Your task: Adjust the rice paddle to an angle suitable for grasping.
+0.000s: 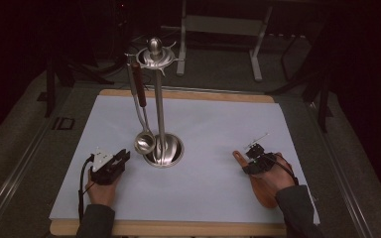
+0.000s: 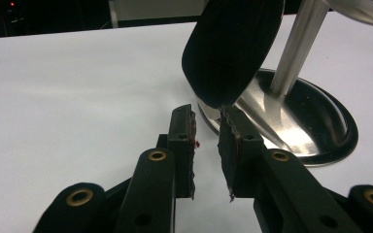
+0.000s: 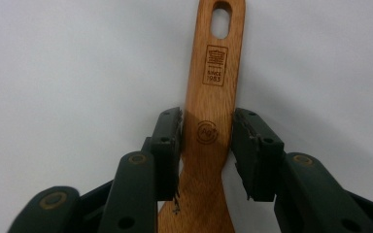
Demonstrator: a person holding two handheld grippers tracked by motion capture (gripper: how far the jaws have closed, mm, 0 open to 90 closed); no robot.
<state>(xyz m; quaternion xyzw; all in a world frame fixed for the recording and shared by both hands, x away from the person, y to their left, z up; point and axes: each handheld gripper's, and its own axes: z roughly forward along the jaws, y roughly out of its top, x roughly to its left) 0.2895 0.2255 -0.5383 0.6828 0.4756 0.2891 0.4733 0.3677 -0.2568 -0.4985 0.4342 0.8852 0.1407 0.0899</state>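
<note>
Right gripper (image 3: 207, 130) astride wooden spatula (image 3: 213, 97) handle; left gripper (image 2: 206, 127) near ladle (image 2: 230, 48).

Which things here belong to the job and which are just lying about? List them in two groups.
In the job:
wooden spatula, handle between the right gripper jaws
utensil stand, probably where it will hang
left gripper, open beside the stand's base

Lying about:
ladle already hanging on the stand
white sheet
</note>
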